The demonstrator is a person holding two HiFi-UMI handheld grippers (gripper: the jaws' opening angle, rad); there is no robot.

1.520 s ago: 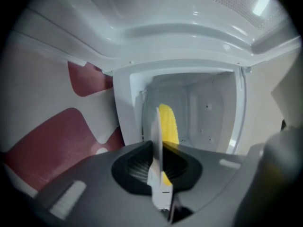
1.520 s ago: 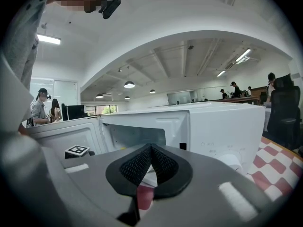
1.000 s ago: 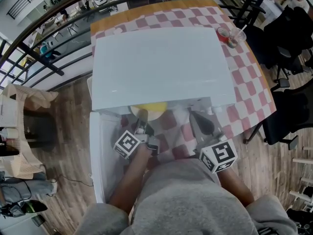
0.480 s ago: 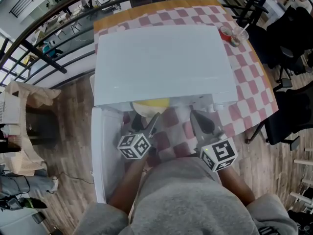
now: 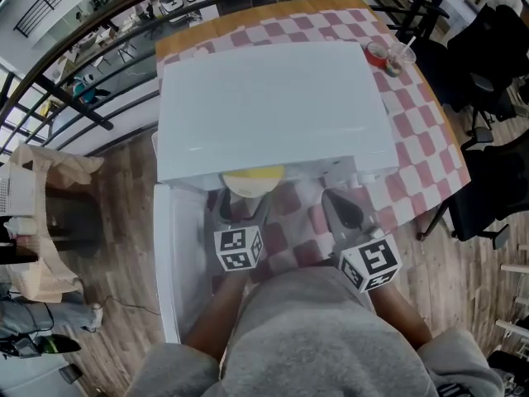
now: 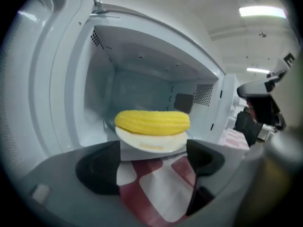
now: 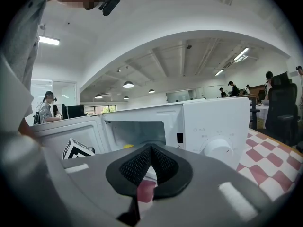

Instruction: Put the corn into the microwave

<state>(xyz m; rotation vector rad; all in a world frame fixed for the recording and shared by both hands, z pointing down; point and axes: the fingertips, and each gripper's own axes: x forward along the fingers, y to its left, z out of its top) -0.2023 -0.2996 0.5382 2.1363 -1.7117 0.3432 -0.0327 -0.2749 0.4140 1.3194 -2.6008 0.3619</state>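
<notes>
Corn (image 6: 152, 121) looks light, stiff, roll-prone on its plate (image 6: 151, 144), best taken by the rim; left gripper (image 6: 154, 162) jaws opening, empty; right gripper (image 7: 150, 169) pressed together.

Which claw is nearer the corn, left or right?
Left. The left claw, jaws opening and empty, sits directly in front of the corn at the microwave mouth. The shut right claw sits farther off, to the corn's right.

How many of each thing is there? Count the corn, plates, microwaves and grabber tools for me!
Yellow corn cob: 1
Round white plate: 1
White microwave oven: 1
Handheld grippers: 2, the left gripper, its fingers opening with nothing between them, and the right gripper
Total: 5
</notes>
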